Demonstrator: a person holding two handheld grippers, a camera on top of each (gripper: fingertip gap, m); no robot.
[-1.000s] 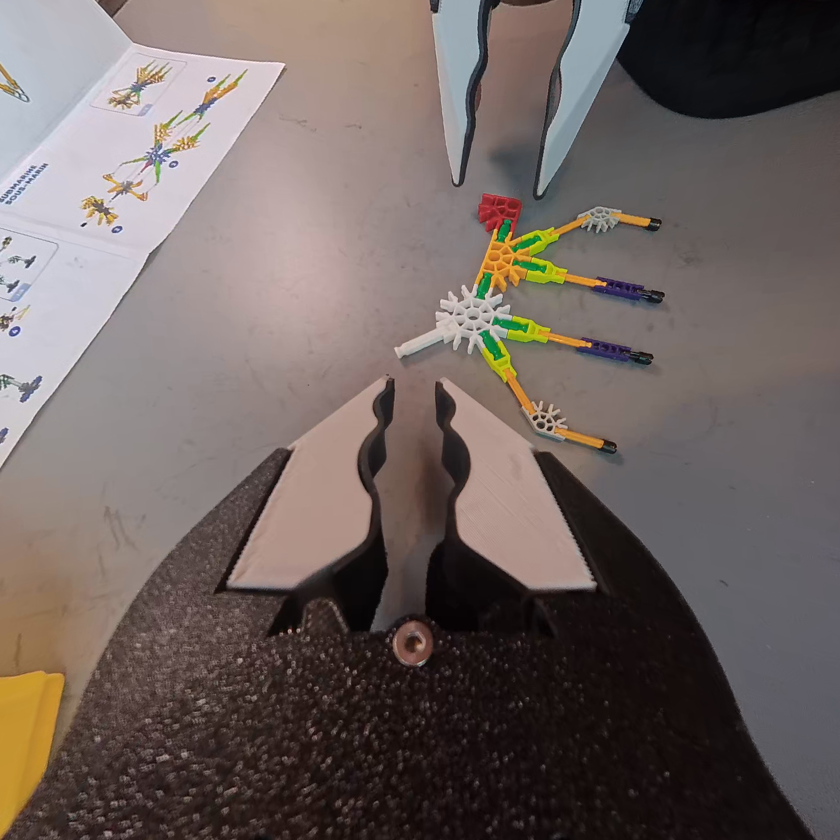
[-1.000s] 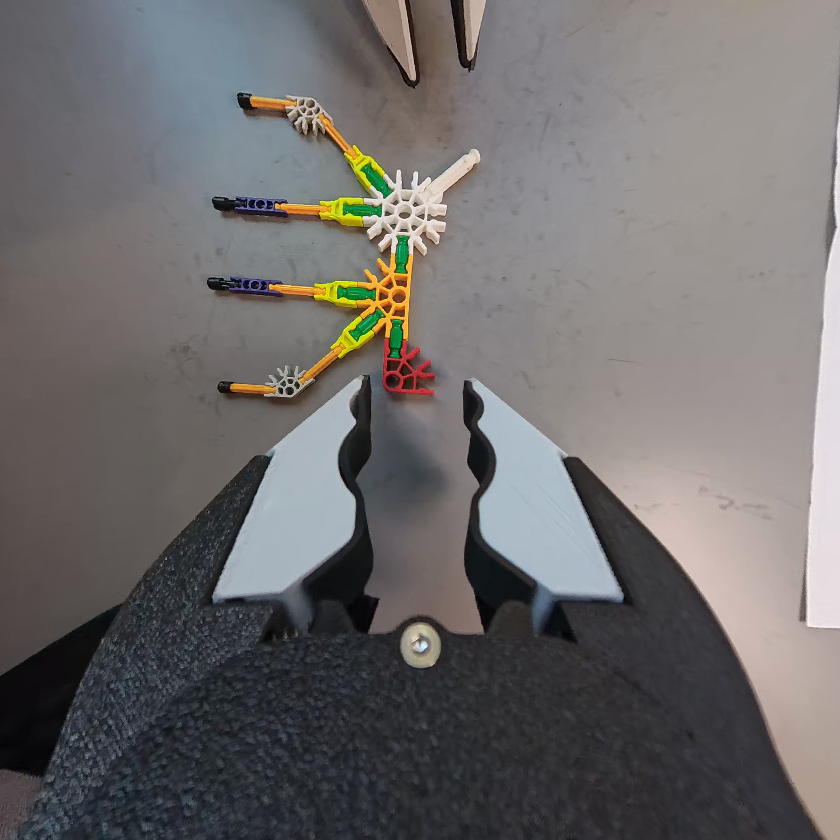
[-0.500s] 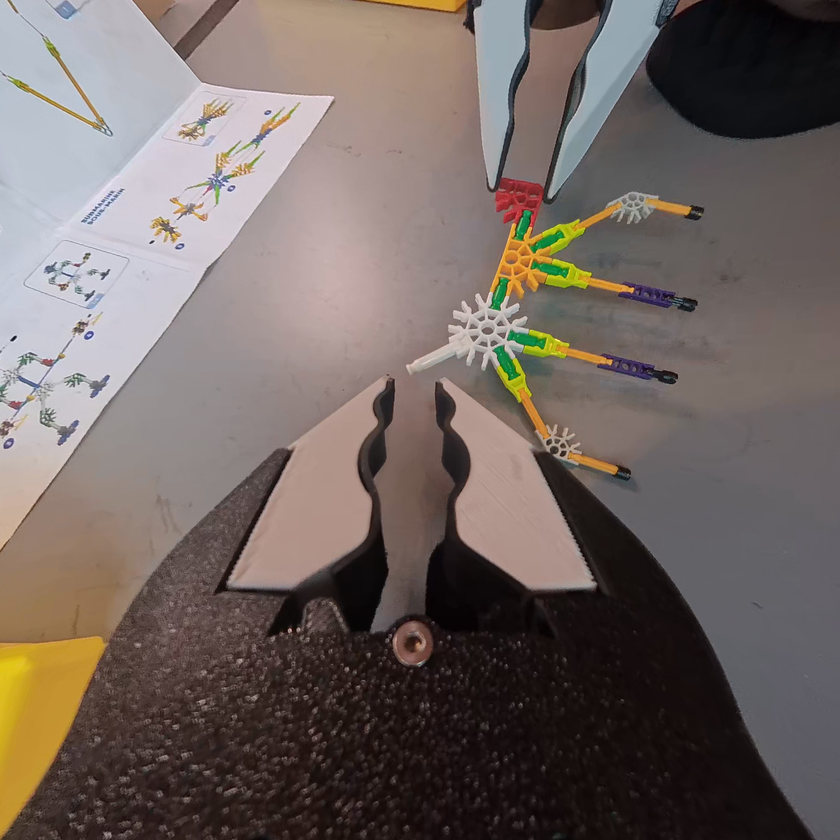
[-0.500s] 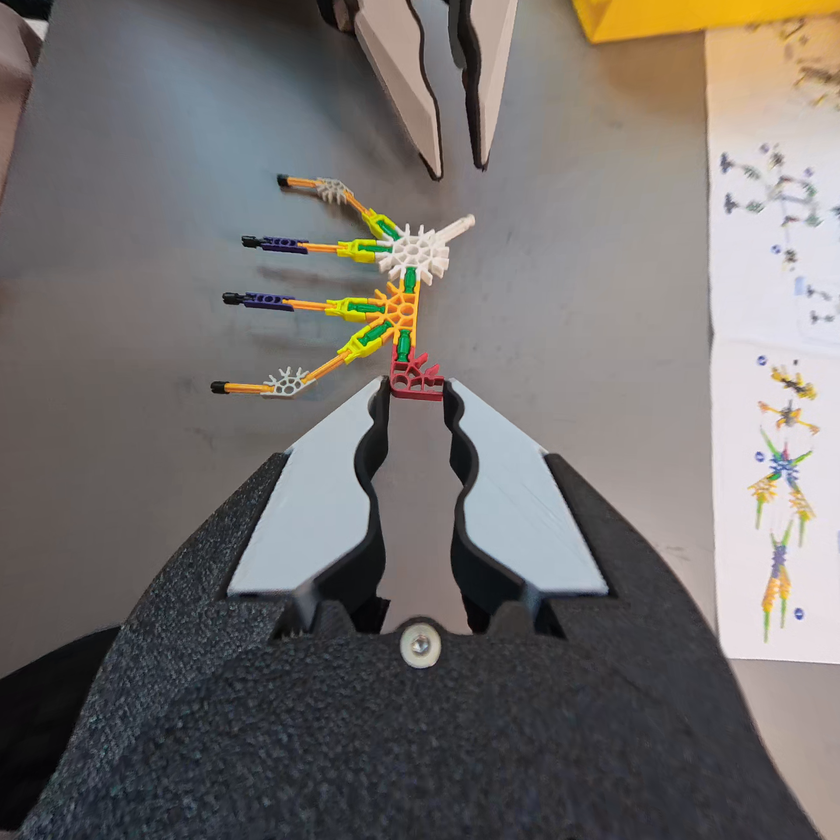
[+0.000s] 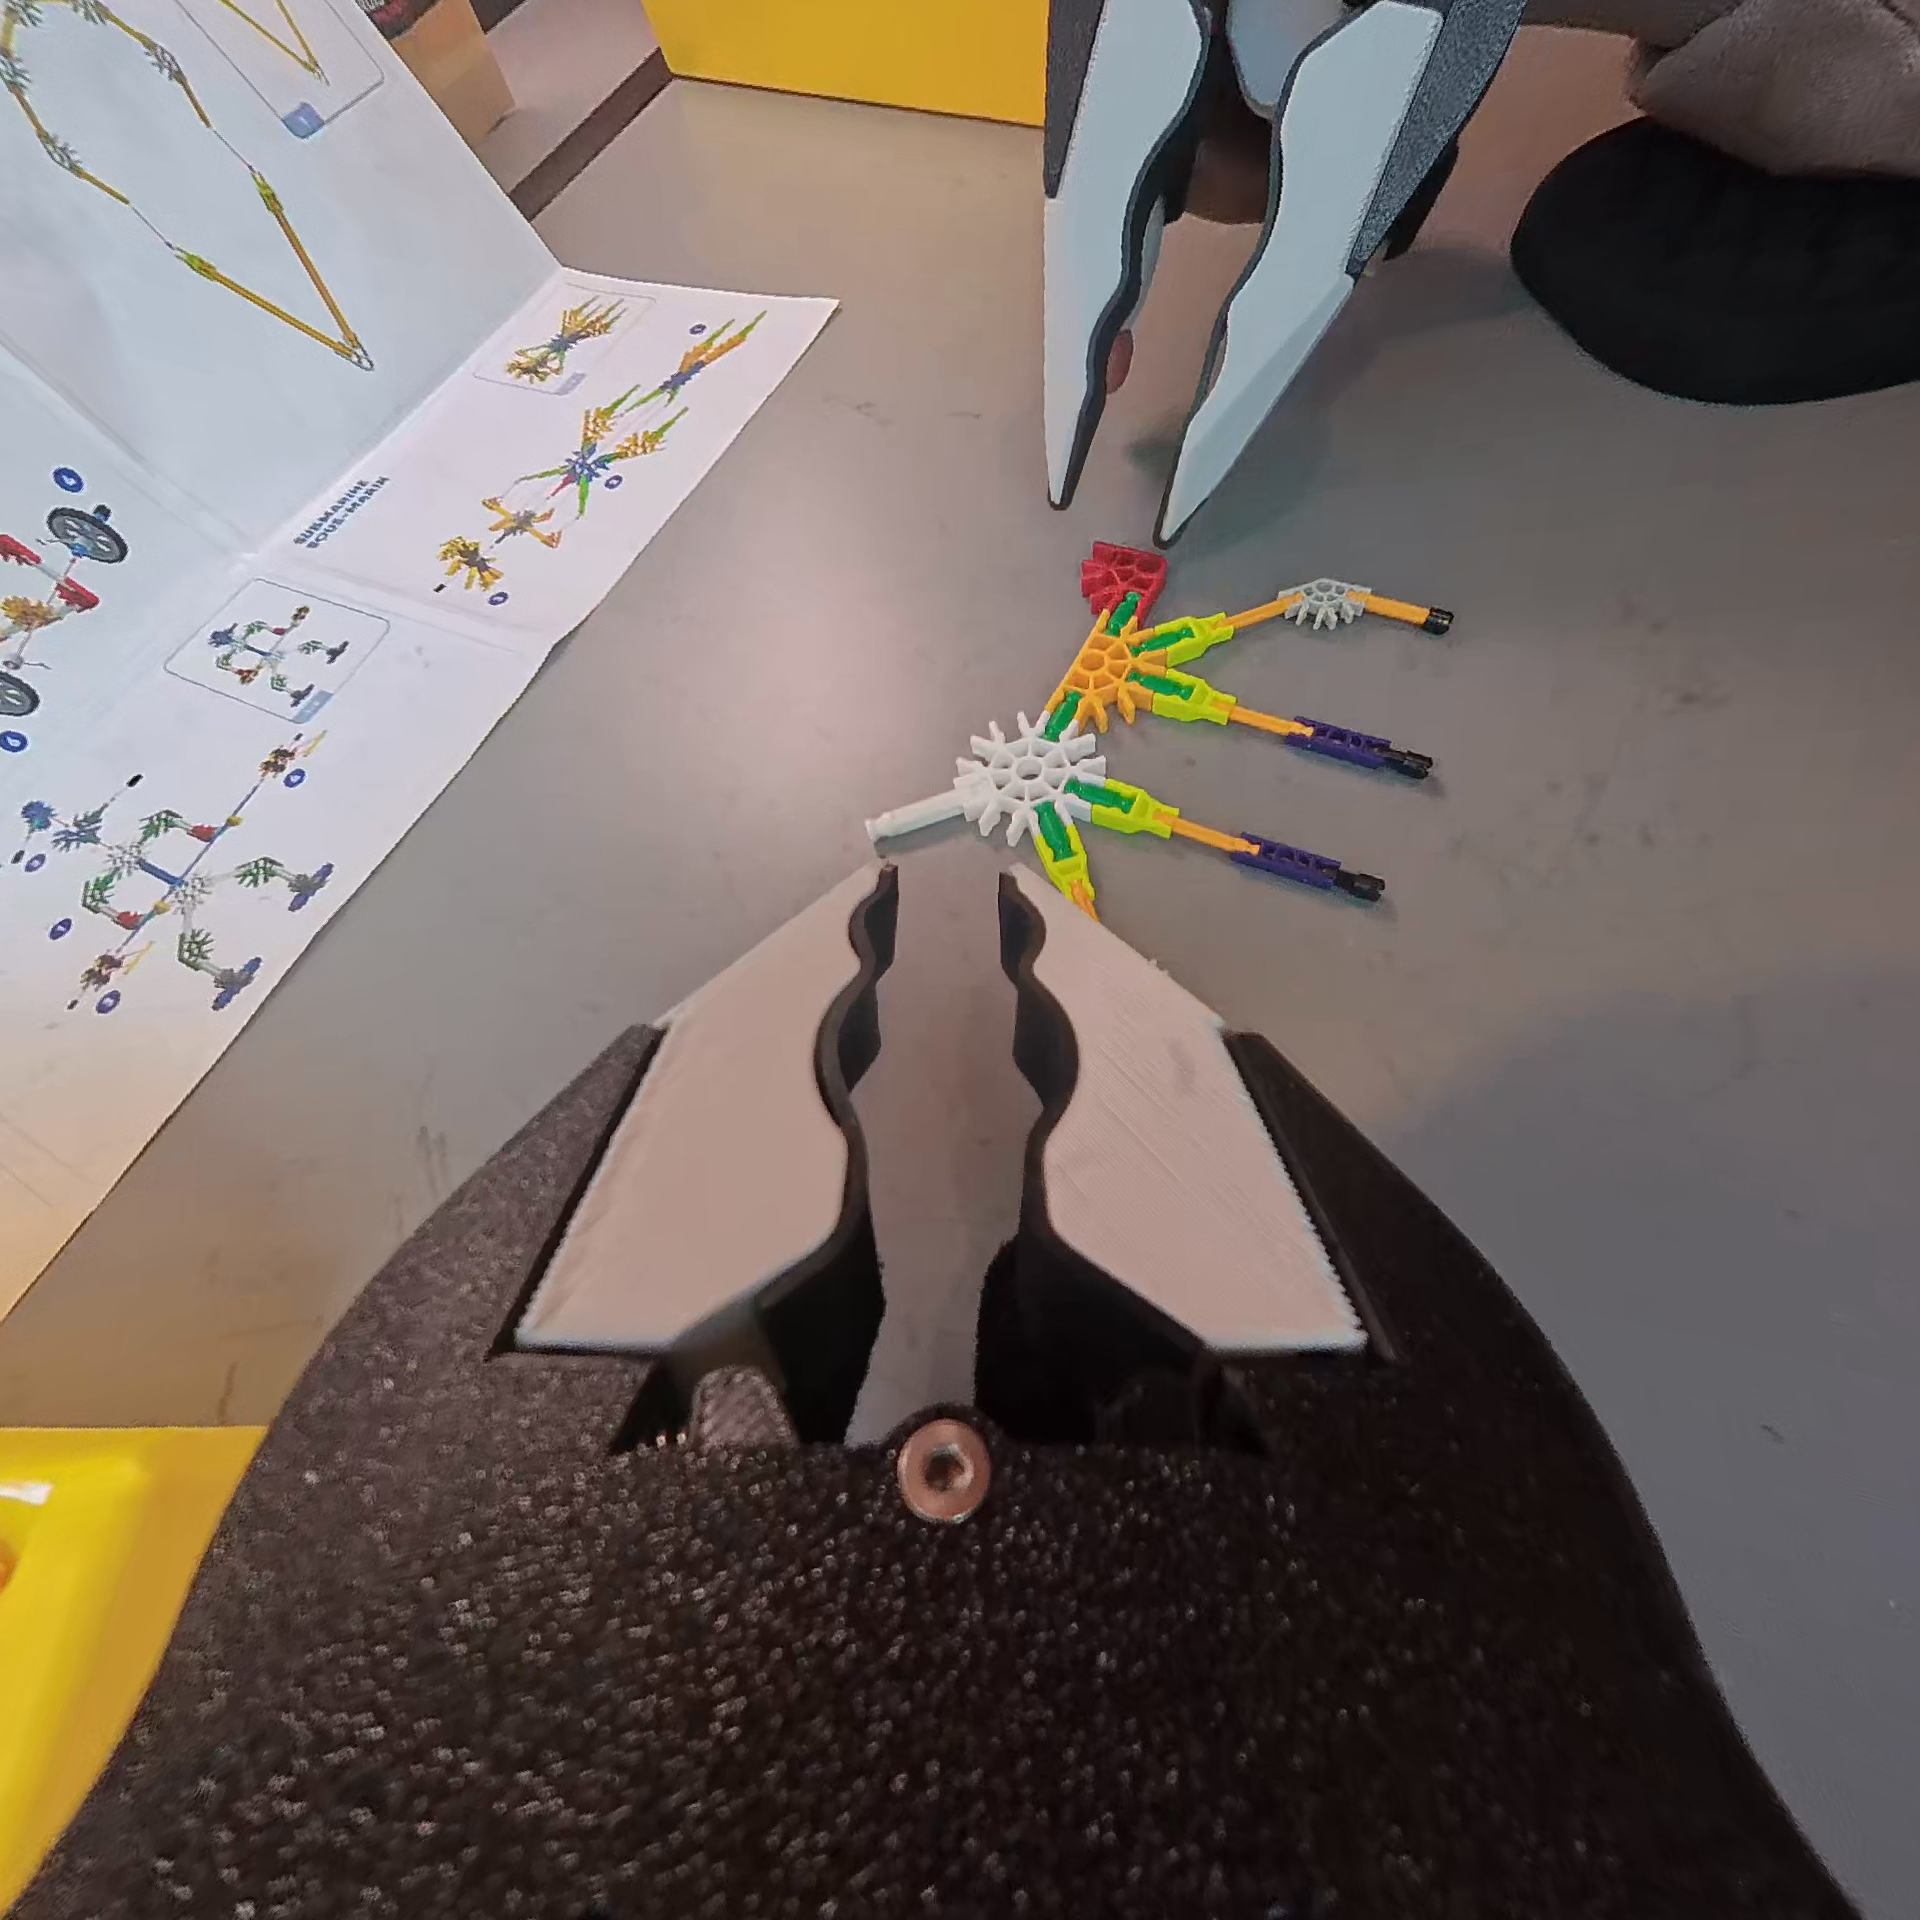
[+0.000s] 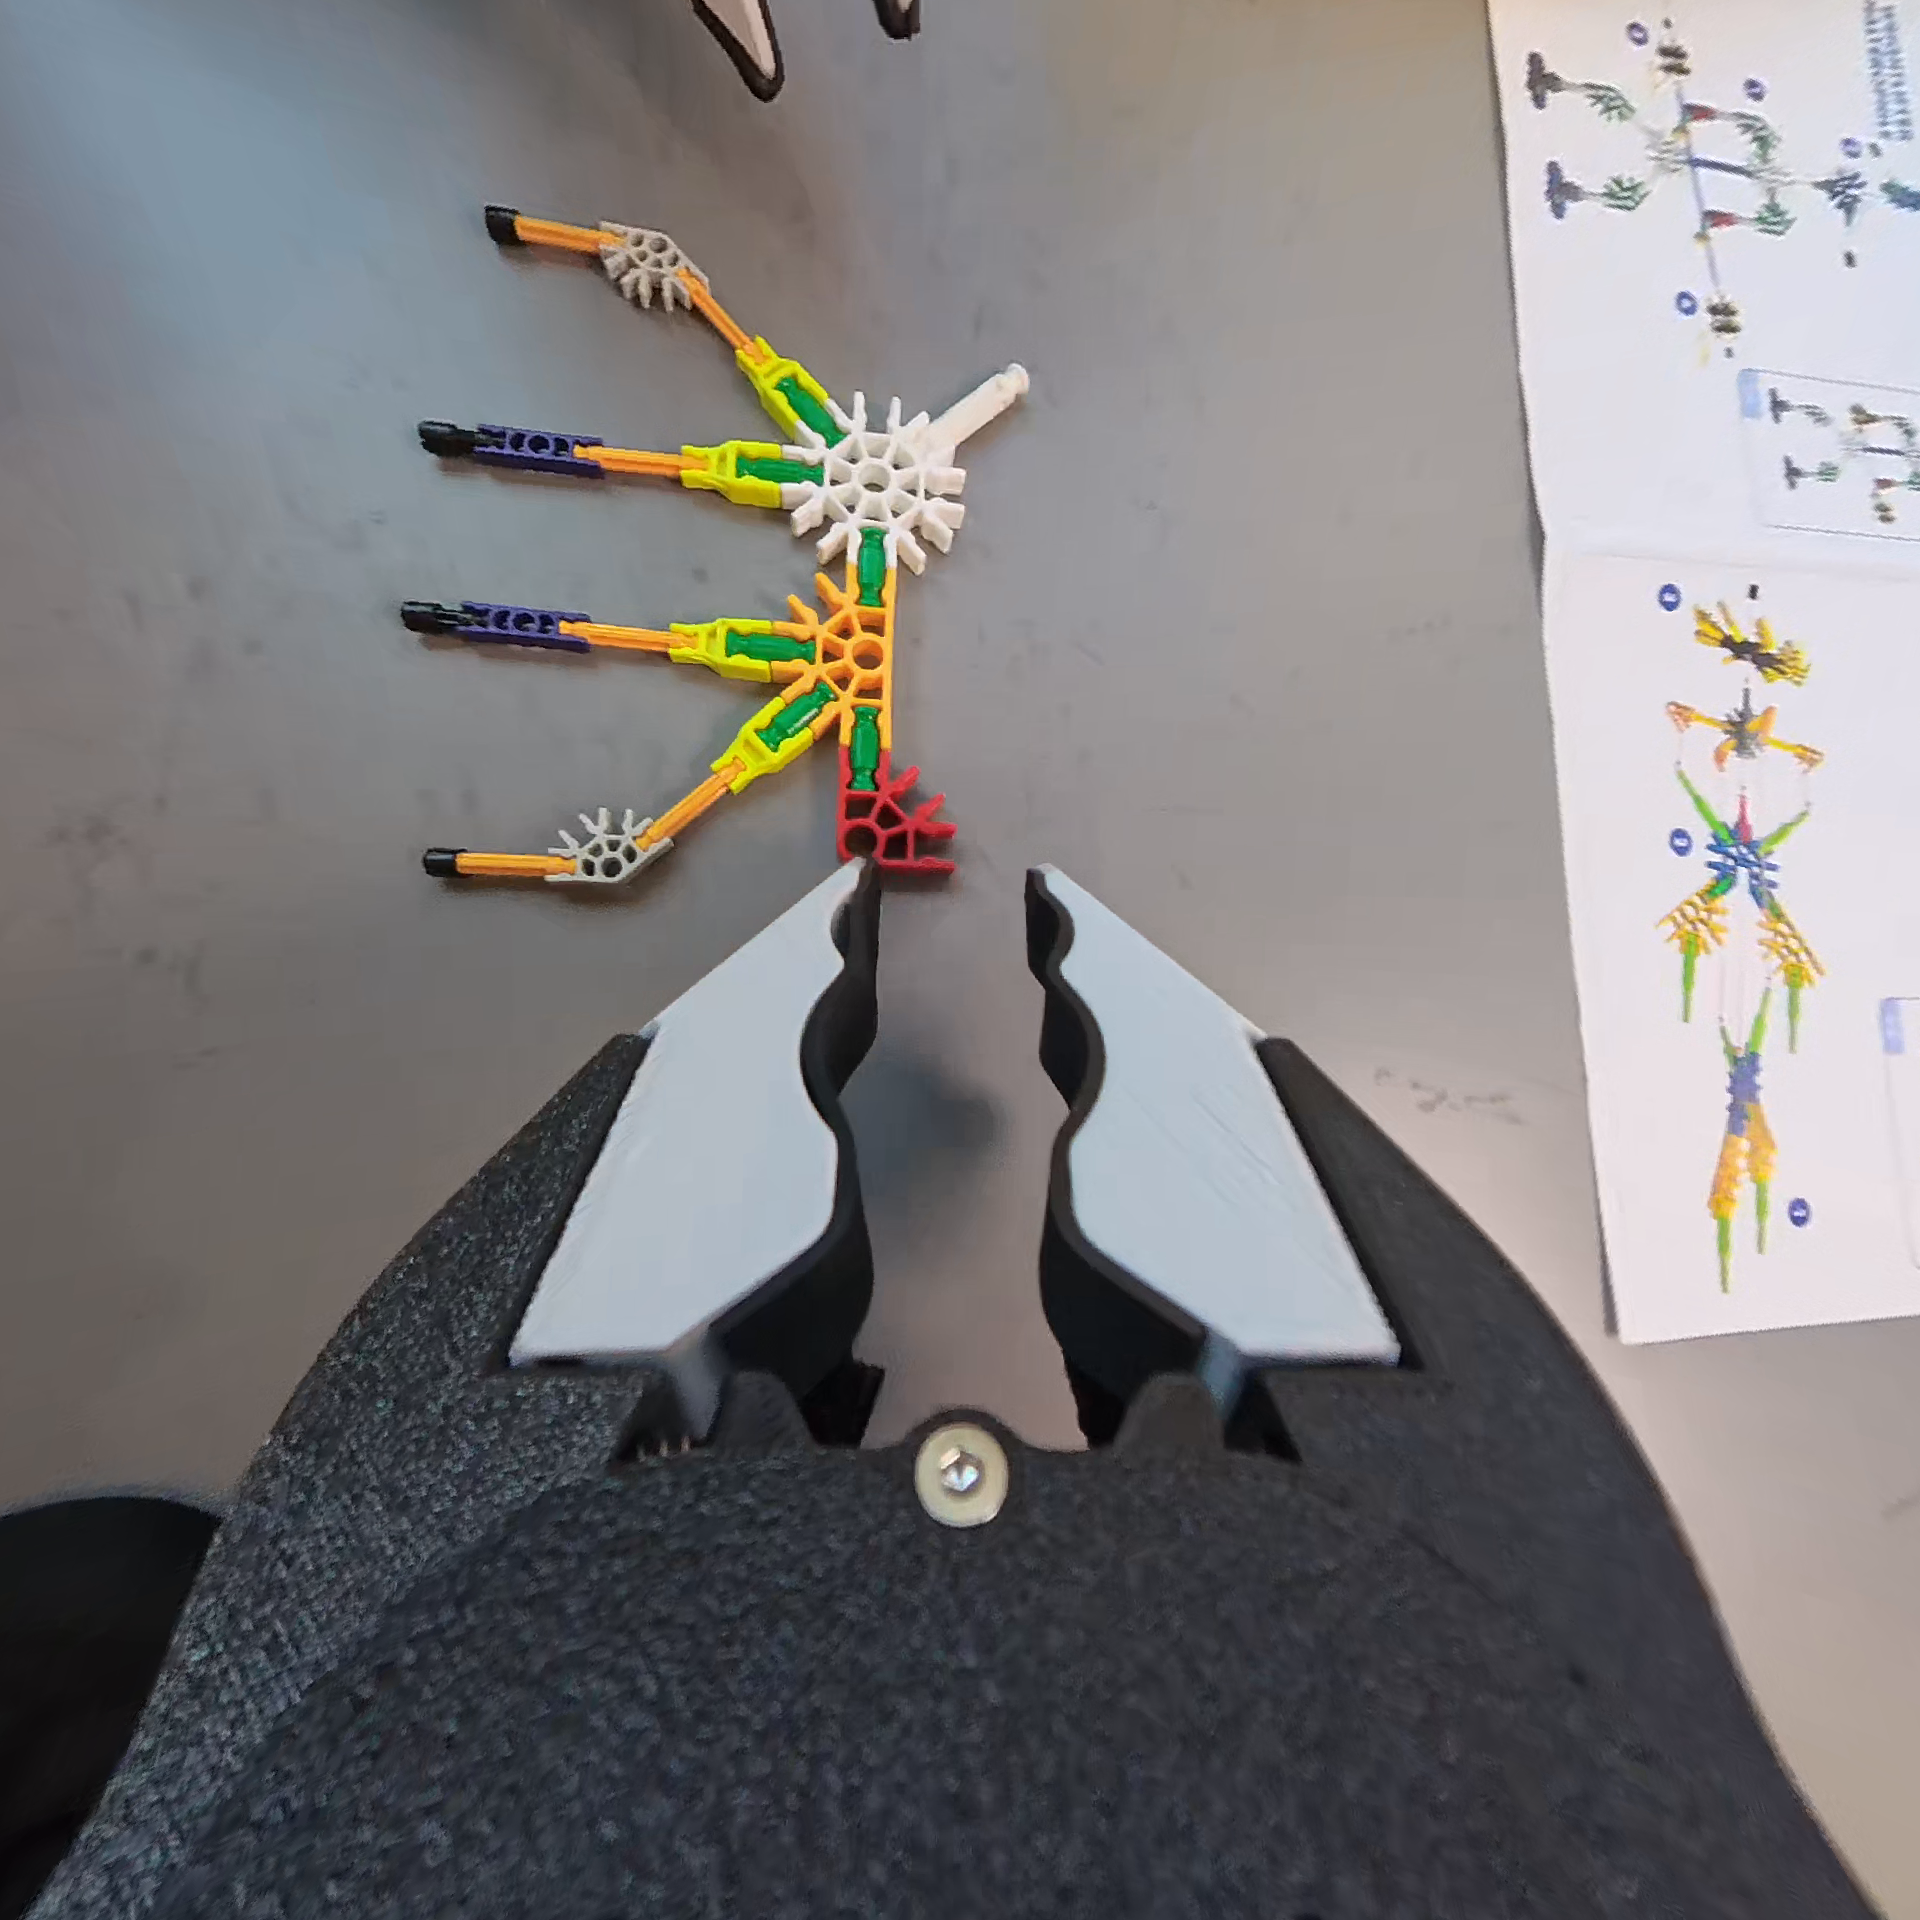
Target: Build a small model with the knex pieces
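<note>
Left gripper: jaws are being held apart with a narrow gap, nothing being gripped between them; it is being positioned just short of the white rod that is projecting from the toy model; part of the model's nearest branch is being hidden behind its right finger.

Right gripper: jaws are being held open with a wider gap, nothing being gripped; the tip of one finger is being seen at the corner of the red connector, whether touching cannot be told; in the left wrist view this gripper is being shown pointing down at the counter just beyond the same red piece.

Toy model: a flat rod-and-connector assembly is lying on the grey counter between the two grippers; it is being made up of a white snowflake connector, an orange fan connector and the red connector in a line, joined by green rods; four branches are fanning out to one side, two carrying purple pieces with black tips, two carrying small grey connectors.

Instruction sheet: an unfolded printed sheet with coloured diagrams is lying on the counter, well apart from the model.

Yellow tray: a corner is being shown at the lower edge of the left wrist view.

Yellow box: an edge is being shown at the far end of the counter.
</note>
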